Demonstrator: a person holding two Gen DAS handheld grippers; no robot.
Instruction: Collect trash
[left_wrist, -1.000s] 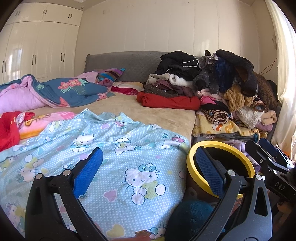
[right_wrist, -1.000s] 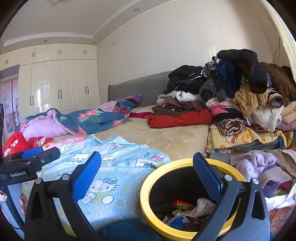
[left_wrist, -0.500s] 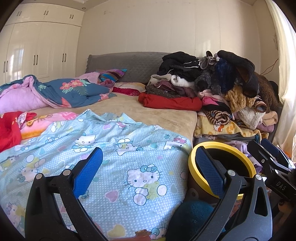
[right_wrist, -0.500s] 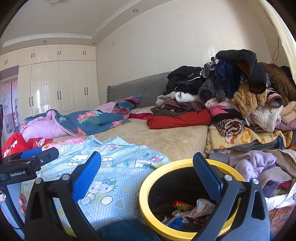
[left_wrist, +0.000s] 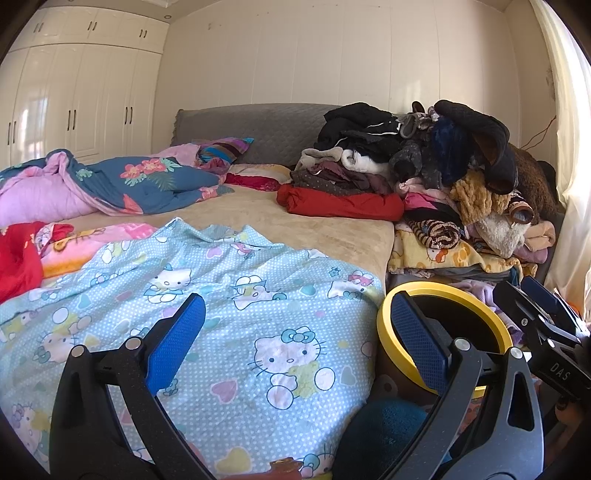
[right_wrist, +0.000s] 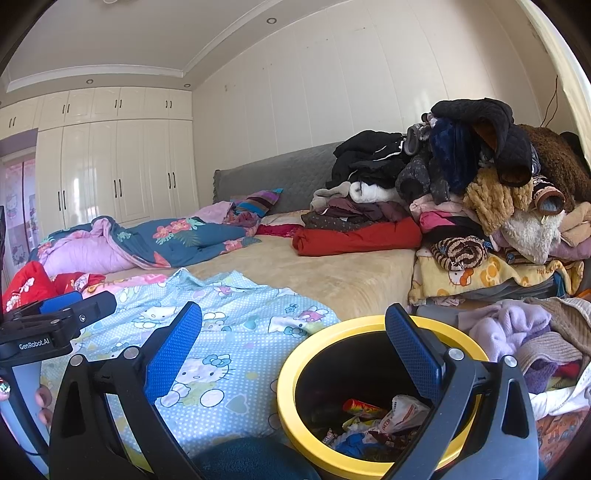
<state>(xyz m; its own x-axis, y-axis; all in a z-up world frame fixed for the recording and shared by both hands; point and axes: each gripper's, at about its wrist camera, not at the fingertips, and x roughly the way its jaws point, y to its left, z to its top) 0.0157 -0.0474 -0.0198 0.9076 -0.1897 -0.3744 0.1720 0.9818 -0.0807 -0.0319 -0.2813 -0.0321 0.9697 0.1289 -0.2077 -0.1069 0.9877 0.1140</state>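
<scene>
A yellow-rimmed black bin (right_wrist: 295, 391) stands at the bed's near right corner, with several wrappers (right_wrist: 373, 421) lying inside it. My right gripper (right_wrist: 293, 350) hangs open above the bin's left rim, nothing between its blue pads. The bin (left_wrist: 495, 325) shows in the left wrist view too, low on the right. My left gripper (left_wrist: 297, 336) is open and empty over the light blue cartoon-cat sheet (left_wrist: 258, 321). The right gripper's body (left_wrist: 546, 332) appears at that view's right edge; the left gripper's body (right_wrist: 48, 328) at the right wrist view's left edge.
A tall heap of clothes (right_wrist: 480, 192) fills the bed's right side and spills beside the bin. A floral blue quilt (right_wrist: 155, 240) and red cloth (right_wrist: 26, 284) lie on the left. White wardrobes (right_wrist: 110, 170) stand behind. A dark teal object (left_wrist: 388, 432) sits low in front.
Both views have shifted very slightly; the grippers stay open and empty, and nothing on the bed or in the bin has moved.
</scene>
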